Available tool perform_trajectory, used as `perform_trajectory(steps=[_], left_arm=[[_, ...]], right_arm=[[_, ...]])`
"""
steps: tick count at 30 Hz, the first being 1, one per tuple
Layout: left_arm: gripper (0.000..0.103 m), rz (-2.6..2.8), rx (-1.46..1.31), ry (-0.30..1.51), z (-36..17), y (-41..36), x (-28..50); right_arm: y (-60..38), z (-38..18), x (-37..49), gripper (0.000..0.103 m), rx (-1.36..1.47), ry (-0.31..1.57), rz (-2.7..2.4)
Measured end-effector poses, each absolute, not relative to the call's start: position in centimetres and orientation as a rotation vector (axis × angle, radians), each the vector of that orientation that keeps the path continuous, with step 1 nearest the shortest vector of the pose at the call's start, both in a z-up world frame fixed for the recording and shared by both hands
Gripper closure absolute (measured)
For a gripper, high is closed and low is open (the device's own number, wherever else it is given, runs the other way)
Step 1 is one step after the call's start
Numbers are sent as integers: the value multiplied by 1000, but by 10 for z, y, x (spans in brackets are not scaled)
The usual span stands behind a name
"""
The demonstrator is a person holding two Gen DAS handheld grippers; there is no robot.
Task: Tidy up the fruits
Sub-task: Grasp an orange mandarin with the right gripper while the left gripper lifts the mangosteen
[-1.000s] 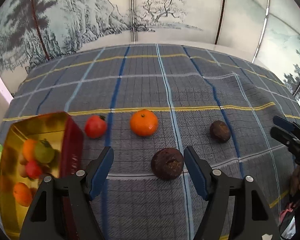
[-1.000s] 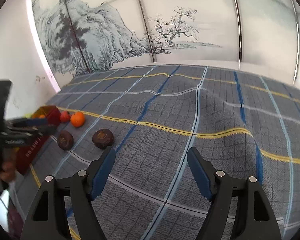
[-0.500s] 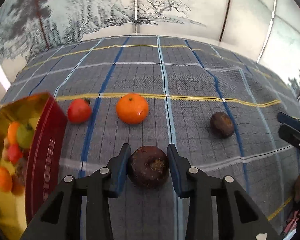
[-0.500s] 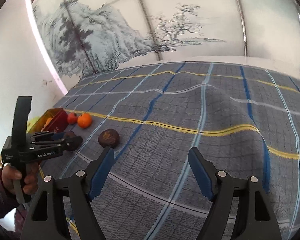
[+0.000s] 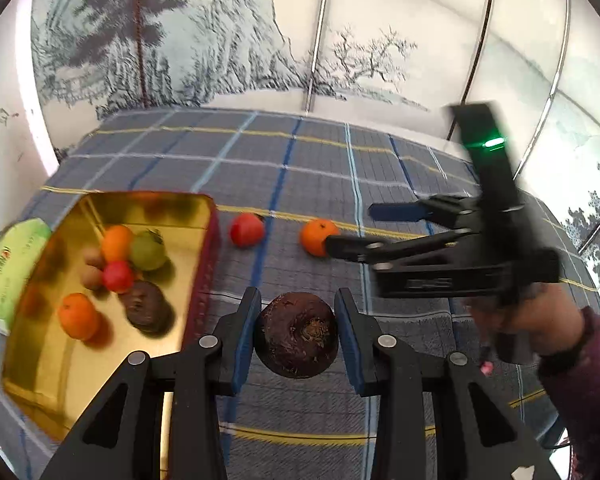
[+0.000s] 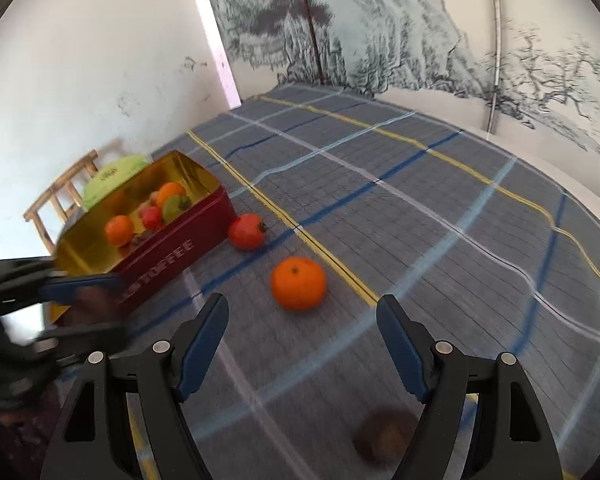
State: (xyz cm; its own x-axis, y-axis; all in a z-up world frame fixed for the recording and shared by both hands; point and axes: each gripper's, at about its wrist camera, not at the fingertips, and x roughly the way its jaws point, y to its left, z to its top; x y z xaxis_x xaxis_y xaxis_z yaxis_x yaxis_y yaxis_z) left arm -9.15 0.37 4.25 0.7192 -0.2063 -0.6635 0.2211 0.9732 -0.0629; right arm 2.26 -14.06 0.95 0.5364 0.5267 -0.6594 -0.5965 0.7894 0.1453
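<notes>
Left wrist view: your left gripper [image 5: 297,330] is pinching a dark purple round fruit [image 5: 297,334] beside the gold-lined red tin [image 5: 198,280], while your right gripper [image 6: 302,354] is hanging spread before a round orange tangerine [image 6: 298,283].

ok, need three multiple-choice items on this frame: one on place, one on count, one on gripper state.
1. Where is the orange on the cloth?
A. inside the tin
B. ahead of the right hand-held gripper
C. between the left fingers

2. How many fruits lie loose on the cloth, none held?
A. one
B. three
C. five

3. What is the left hand-held gripper doing?
A. shut on the dark fruit
B. open and empty
C. shut on the tin's rim

Key: 1 B, it lies beyond the right hand-held gripper, outside the tin. 2 B, orange, red fruit and brown fruit. 3 A, the left hand-held gripper pads press the dark fruit.
</notes>
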Motion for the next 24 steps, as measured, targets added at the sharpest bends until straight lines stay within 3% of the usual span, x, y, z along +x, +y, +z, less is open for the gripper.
perform_trajectory(steps=[6, 9, 13, 24], left_arm=[[69, -244, -10, 720, 51, 18, -93], [69, -242, -29, 717, 53, 25, -93], [69, -231, -39, 712, 55, 29, -94], [69, -181, -19, 659, 67, 38, -113]], right_arm=[[-114, -6, 44, 27, -143, 796, 626], [-105, -9, 47, 32, -167, 813, 621], [-92, -16, 52, 63, -224, 836, 589], [-86, 29, -21, 64, -298, 634, 479]])
